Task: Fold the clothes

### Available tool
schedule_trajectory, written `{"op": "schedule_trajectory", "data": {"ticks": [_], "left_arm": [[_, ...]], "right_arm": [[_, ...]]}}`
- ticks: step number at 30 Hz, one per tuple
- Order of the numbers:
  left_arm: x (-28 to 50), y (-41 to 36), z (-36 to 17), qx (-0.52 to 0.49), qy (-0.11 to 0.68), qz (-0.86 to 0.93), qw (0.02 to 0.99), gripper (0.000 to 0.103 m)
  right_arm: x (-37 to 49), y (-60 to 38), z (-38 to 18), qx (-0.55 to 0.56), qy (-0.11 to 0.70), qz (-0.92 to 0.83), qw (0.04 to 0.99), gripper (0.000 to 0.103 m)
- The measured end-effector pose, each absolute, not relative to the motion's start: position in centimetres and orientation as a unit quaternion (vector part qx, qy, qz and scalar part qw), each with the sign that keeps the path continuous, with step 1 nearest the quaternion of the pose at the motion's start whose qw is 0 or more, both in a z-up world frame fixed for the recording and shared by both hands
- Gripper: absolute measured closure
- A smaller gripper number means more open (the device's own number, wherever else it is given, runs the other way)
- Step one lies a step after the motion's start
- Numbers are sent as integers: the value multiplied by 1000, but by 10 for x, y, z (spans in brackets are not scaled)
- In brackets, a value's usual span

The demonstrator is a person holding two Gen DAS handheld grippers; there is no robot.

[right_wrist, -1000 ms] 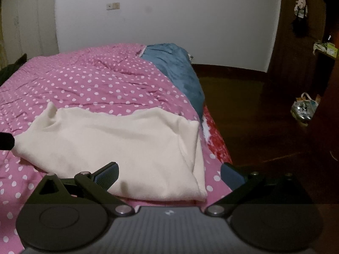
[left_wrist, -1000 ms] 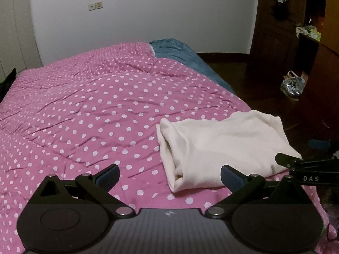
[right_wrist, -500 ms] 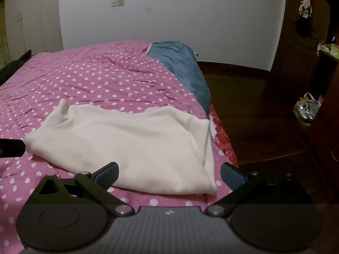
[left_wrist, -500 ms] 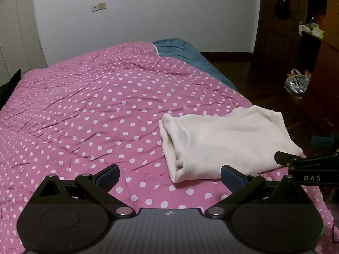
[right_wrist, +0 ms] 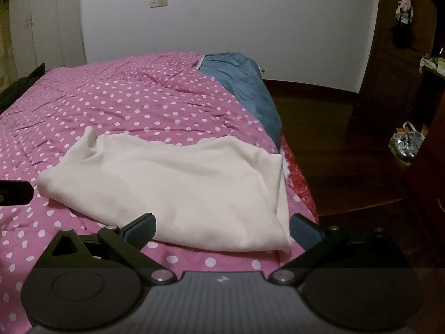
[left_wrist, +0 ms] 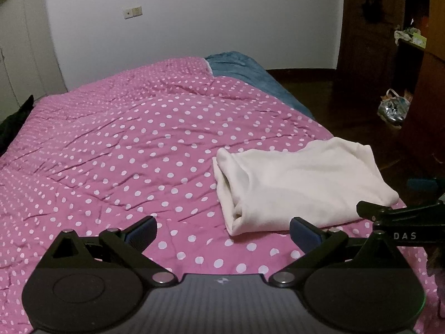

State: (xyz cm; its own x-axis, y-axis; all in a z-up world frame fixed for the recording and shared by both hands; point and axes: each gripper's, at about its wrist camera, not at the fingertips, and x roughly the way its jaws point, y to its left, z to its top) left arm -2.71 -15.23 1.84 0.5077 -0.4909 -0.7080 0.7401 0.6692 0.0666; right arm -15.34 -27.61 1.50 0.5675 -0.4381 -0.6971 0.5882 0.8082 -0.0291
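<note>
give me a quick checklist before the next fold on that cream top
1. Left claw open and holding nothing: ok.
2. Right claw open and holding nothing: ok.
3. Cream top lies flat on the pink dotted bedspread, already folded over: ok.
4. Top fully on the bed: not ok, its right side sits at the bed's edge, above the red sheet.
5. Free room to fold toward: ok, the bedspread left of the top is bare.
6. Layers lined up underneath: cannot tell, the lower layers are hidden.
</note>
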Motion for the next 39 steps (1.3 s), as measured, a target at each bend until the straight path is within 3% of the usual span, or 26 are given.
{"op": "schedule_trajectory", "data": {"ticks": [39], "left_arm": [[-37,-153,28,188,338,-363,848,0]], "right_arm": [[-151,-271,13,107,364,-281,881,0]]}}
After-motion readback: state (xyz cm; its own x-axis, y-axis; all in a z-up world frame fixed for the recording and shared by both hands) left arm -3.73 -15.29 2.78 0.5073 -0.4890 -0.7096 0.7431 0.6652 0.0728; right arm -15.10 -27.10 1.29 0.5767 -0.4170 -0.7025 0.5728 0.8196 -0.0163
